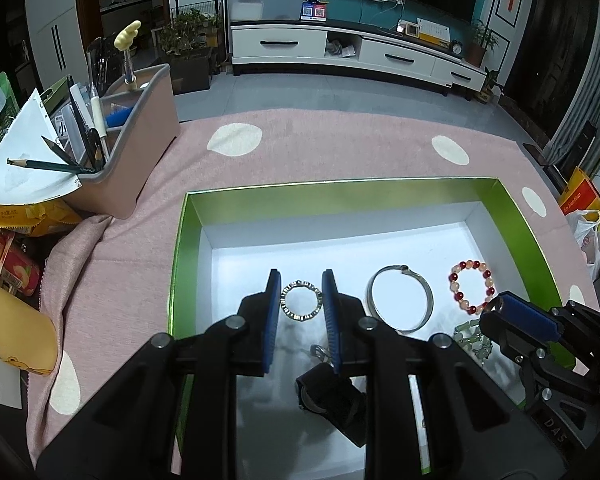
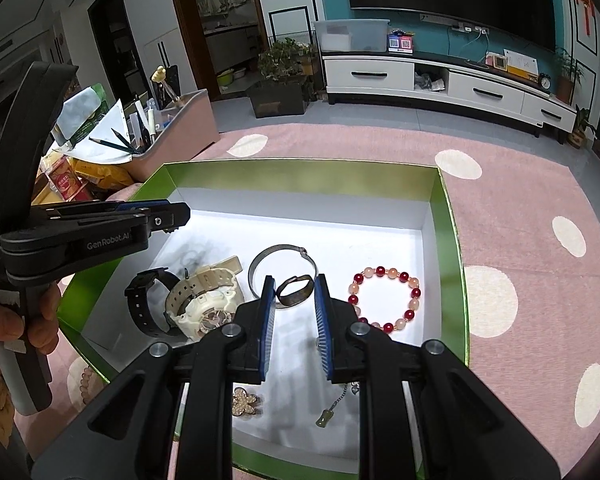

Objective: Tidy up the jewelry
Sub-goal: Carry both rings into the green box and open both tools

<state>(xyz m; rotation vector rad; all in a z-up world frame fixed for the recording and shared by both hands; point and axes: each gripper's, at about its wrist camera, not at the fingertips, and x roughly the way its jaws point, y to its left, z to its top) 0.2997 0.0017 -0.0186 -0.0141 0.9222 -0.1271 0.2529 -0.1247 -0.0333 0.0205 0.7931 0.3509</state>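
Observation:
A green-rimmed white box (image 1: 188, 216) (image 2: 448, 216) lies on the pink cloth and holds the jewelry. My left gripper (image 1: 302, 280) is open over the box, its blue pads either side of a small silver chain ring (image 1: 301, 301). A silver bangle (image 1: 400, 300) (image 2: 282, 258) and a red-and-peach bead bracelet (image 1: 472, 286) (image 2: 384, 300) lie to the right. My right gripper (image 2: 294, 284) is open above a bronze ring (image 2: 295, 289). A cream watch (image 2: 204, 304) and a black watch (image 2: 148, 304) lie left of it. A flower brooch (image 2: 245, 400) and a pendant (image 2: 326, 416) lie near the front.
A pink-grey organizer (image 1: 140, 148) with pencils and pens stands at the back left, with papers and snack packets (image 1: 4, 256) beside it. A yellow case (image 1: 16, 328) lies at the left edge. A green bead string (image 1: 474, 340) lies by the right gripper (image 1: 528, 324).

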